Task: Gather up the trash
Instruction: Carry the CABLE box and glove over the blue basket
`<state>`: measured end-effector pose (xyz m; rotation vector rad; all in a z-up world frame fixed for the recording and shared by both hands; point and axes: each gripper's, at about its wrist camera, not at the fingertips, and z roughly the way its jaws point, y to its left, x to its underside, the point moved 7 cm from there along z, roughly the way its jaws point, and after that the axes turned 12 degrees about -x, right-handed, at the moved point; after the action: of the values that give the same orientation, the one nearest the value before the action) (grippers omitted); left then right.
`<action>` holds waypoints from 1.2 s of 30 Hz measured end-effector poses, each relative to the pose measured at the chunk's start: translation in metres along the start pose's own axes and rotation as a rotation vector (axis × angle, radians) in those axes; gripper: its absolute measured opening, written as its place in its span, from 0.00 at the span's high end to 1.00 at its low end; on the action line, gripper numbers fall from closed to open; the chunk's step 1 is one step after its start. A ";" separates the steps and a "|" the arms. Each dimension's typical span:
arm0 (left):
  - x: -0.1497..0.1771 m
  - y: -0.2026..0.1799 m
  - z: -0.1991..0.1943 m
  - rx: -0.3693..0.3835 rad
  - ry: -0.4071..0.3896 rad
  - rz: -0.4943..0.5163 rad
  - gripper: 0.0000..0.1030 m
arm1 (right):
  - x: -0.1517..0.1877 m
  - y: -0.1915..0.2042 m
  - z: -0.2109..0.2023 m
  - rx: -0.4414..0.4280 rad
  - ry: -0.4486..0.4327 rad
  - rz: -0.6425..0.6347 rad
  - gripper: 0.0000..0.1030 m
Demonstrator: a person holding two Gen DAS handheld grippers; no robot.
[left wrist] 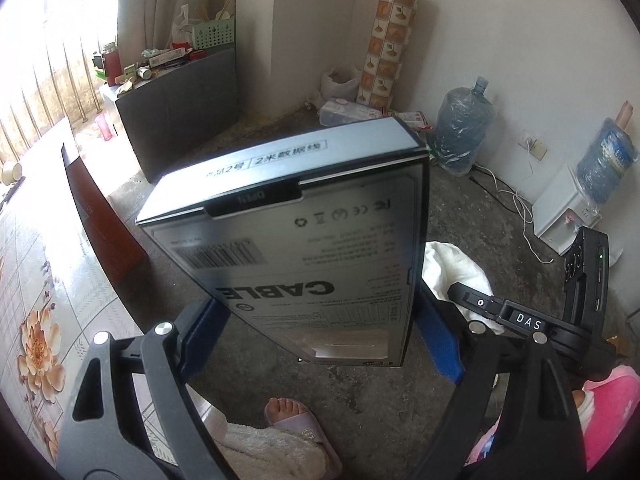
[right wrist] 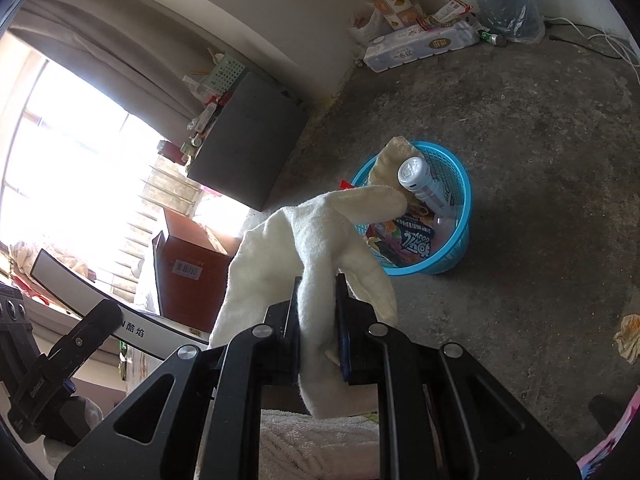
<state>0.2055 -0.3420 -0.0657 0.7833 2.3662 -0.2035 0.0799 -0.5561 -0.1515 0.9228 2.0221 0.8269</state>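
Note:
My left gripper [left wrist: 320, 320] is shut on a grey cable box [left wrist: 304, 232], held upright above the floor between its blue pads. The same box shows as a white strip [right wrist: 100, 304] at the left of the right wrist view. My right gripper [right wrist: 316, 308] is shut on a white cloth [right wrist: 320, 240] that hangs over it; the cloth also shows in the left wrist view [left wrist: 448, 268]. A blue basket [right wrist: 452, 240] stands on the concrete floor ahead of the right gripper. It holds a bottle [right wrist: 424, 184], wrappers and paper.
A dark cabinet [left wrist: 180, 120] with clutter on top stands by the curtain. Water jugs [left wrist: 464, 128], a patterned roll [left wrist: 388, 40] and tissue packs [right wrist: 420, 46] line the far wall. A brown box [right wrist: 188, 264] and crumpled paper [right wrist: 630, 338] lie on the floor. A sandalled foot [left wrist: 296, 412] is below.

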 end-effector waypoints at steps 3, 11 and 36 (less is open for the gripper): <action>-0.003 -0.001 0.004 0.001 -0.003 0.005 0.20 | -0.004 -0.001 0.003 0.009 0.001 0.003 0.86; -0.008 -0.005 0.017 0.003 0.004 0.017 0.20 | -0.006 -0.008 0.010 0.027 0.013 0.017 0.86; -0.046 -0.041 0.164 0.096 0.308 0.090 0.20 | -0.056 -0.089 0.082 0.069 0.061 0.182 0.84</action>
<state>0.2959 -0.4507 -0.1685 1.0271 2.6161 -0.1692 0.1440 -0.6294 -0.2422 1.1468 2.0510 0.8975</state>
